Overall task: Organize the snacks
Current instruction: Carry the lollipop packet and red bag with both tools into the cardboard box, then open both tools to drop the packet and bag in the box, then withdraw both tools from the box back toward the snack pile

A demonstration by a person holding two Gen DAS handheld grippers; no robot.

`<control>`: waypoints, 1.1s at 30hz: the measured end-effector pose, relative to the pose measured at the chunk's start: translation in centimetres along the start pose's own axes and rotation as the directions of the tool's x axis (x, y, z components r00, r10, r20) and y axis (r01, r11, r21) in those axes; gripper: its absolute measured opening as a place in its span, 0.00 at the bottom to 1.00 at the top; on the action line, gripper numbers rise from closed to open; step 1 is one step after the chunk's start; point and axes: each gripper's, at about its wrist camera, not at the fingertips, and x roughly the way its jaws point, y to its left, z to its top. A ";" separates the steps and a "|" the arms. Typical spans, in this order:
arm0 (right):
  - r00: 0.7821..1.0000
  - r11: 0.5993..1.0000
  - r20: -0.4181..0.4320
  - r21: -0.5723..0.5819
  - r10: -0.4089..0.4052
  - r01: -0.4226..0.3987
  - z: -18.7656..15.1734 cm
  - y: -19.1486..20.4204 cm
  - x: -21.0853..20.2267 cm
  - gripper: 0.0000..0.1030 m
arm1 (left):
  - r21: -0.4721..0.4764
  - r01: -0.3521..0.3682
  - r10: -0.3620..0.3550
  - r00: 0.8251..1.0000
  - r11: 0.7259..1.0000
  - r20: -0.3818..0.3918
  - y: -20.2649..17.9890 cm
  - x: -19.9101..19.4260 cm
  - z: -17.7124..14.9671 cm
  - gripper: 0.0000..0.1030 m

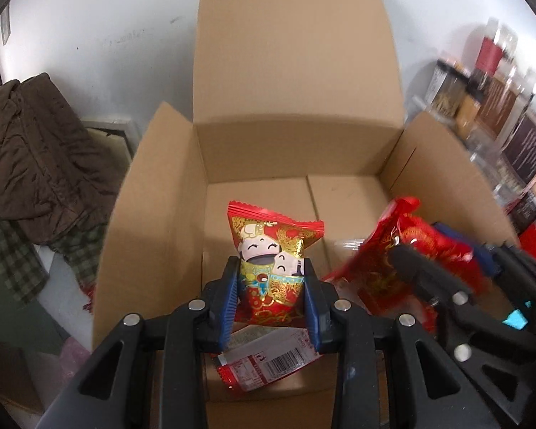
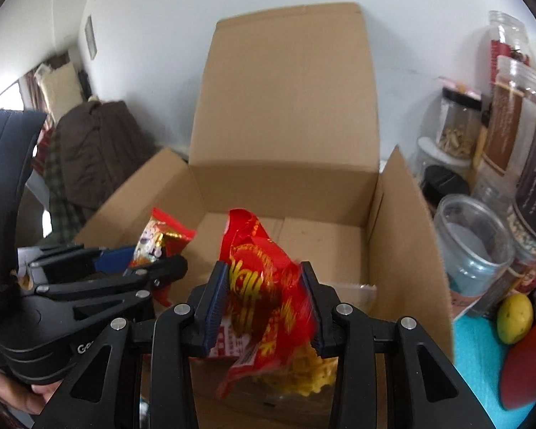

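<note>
An open cardboard box [image 1: 286, 150] fills both views, and both grippers hang over its inside. My left gripper [image 1: 271, 268] is shut on a red and gold snack packet [image 1: 268, 236] printed with cartoon faces, held upright. Beneath it a red packet with a barcode [image 1: 268, 361] lies on the box floor. My right gripper [image 2: 264, 268] is shut on a crinkled red snack bag with gold lettering [image 2: 261, 279]. Yellow pieces show through clear wrap just below it. In the right wrist view the left gripper [image 2: 153, 261] sits at the left with its cartoon packet [image 2: 157, 236]. The right gripper [image 1: 428, 250] appears blurred in the left wrist view.
The box's tall back flap [image 2: 282, 107] stands up against the white wall. Several jars [image 2: 471, 246] crowd the right side beside the box, with a yellow fruit [image 2: 514, 318] on a teal cloth [image 2: 475, 375]. A brown jacket [image 1: 28, 150] is draped at the left.
</note>
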 end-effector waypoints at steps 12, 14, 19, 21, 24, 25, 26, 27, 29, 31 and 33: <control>0.998 0.998 0.017 -0.035 -0.053 0.054 0.0 -0.2 -0.8 0.38 | -0.008 0.061 -0.062 0.993 0.998 -0.101 -0.6 1.8 -0.4 0.32; 0.998 0.997 0.021 -0.037 -0.064 0.065 0.1 -0.2 -1.0 0.38 | 0.006 0.020 -0.019 0.997 1.000 -0.076 -0.7 1.1 -0.5 0.32; 0.996 0.995 0.027 -0.032 -0.090 0.090 0.4 -0.5 -1.7 0.38 | 0.017 -0.009 0.010 0.998 1.000 -0.055 -1.0 0.1 -0.2 0.32; 0.995 0.995 0.037 -0.034 -0.094 0.095 0.6 -0.5 -2.2 0.38 | 0.015 -0.014 0.014 0.999 1.000 -0.044 -1.2 -0.4 -0.1 0.32; 0.992 0.993 0.057 -0.028 -0.109 0.111 1.0 -0.6 -3.3 0.38 | 0.013 -0.013 0.013 0.999 1.000 -0.031 -1.4 -1.1 0.0 0.33; 0.991 0.993 0.064 -0.024 -0.115 0.117 1.2 -0.7 -3.8 0.38 | 0.012 -0.011 0.012 0.999 1.000 -0.029 -1.5 -1.4 0.1 0.33; 0.991 0.993 0.070 -0.020 -0.117 0.119 1.3 -0.7 -4.2 0.38 | 0.012 -0.008 0.008 1.000 1.000 -0.023 -1.6 -1.9 0.1 0.33; 0.990 0.993 0.075 -0.018 -0.117 0.119 1.4 -0.8 -4.4 0.38 | 0.013 -0.003 0.003 1.000 1.000 -0.010 -1.7 -2.4 0.1 0.33; 0.989 0.993 0.090 -0.013 -0.119 0.121 1.6 -0.8 -5.3 0.38 | 0.013 -0.002 0.002 1.000 1.000 0.011 -1.7 -3.5 0.1 0.33; 0.987 0.992 0.102 -0.015 -0.121 0.123 1.8 -0.6 -6.3 0.38 | 0.014 -0.004 0.004 1.000 1.000 0.020 -1.7 -4.6 0.1 0.33; 0.986 0.992 0.114 -0.017 -0.122 0.125 2.0 -0.4 -7.2 0.38 | 0.013 -0.005 0.005 0.999 1.000 0.033 -1.7 -5.7 0.0 0.33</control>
